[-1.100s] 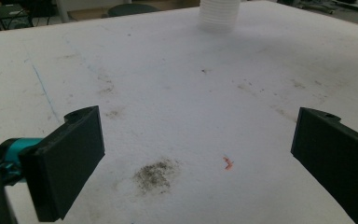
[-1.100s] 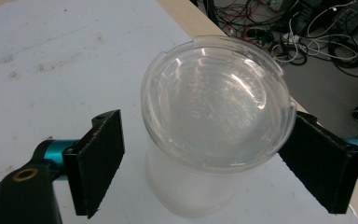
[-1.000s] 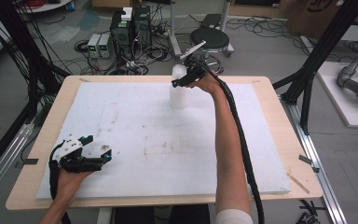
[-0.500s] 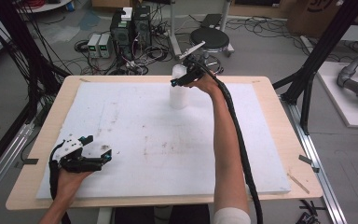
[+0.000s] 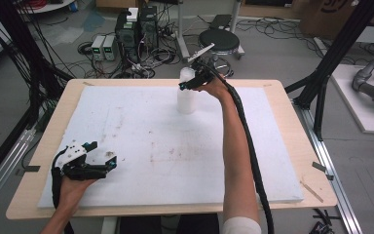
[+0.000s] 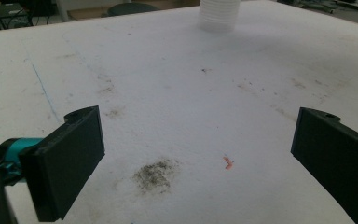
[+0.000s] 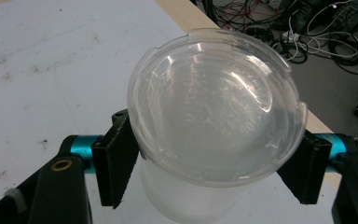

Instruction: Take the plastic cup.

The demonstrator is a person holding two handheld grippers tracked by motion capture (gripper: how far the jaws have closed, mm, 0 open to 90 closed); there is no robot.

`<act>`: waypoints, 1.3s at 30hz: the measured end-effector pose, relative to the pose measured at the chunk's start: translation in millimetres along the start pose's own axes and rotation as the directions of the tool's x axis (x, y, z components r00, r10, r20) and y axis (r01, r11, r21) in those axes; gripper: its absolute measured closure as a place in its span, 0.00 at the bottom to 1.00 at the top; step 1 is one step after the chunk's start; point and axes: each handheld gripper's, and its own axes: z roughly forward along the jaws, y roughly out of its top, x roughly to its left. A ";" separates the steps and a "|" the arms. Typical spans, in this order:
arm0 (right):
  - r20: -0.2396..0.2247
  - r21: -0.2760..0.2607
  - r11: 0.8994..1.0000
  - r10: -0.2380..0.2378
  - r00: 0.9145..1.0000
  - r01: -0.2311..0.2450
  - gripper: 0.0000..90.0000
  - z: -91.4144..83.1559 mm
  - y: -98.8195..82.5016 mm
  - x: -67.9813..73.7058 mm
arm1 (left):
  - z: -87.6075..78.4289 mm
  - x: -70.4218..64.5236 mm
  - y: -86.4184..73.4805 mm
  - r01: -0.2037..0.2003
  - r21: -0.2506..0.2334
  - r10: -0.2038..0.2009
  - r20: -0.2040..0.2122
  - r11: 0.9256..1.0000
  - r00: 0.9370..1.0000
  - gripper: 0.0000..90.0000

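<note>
White foam sheeting, scuffed and speckled with dark smudges, covers the wooden bench. At its far edge stands a translucent plastic container, cylindrical, capped by a clear round lid with a notched rim. Right gripper: its jaws have just been closing and now flank the container just under the lid, seemingly touching it; lifting remains undone. Left gripper: released, jaws wide apart, resting near the bench's front corner.
</note>
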 end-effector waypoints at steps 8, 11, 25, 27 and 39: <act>-0.001 -0.010 1.000 0.005 1.000 -0.005 0.37 1.1 -0.1 0.9 | 0.1 -0.1 0.0 0.000 0.000 0.000 -0.001 1.000 1.000 0.03; 0.000 -0.007 1.000 0.004 1.000 -0.004 0.37 0.4 -0.1 0.8 | 0.1 -0.1 0.0 0.000 0.001 0.000 -0.001 1.000 1.000 0.03; 0.007 -0.013 1.000 0.014 1.000 -0.013 0.39 -2.5 1.3 2.0 | 0.1 -0.7 0.1 -0.002 0.002 0.002 -0.002 1.000 1.000 0.03; 0.007 -0.014 1.000 0.012 1.000 -0.012 0.39 -2.4 1.4 2.0 | 0.1 -0.6 0.1 -0.002 0.003 0.002 -0.002 1.000 1.000 0.03; 0.010 -0.021 1.000 0.024 1.000 -0.023 0.41 -6.5 5.6 2.3 | 0.6 -0.5 0.2 -0.002 0.007 0.002 0.000 1.000 1.000 0.03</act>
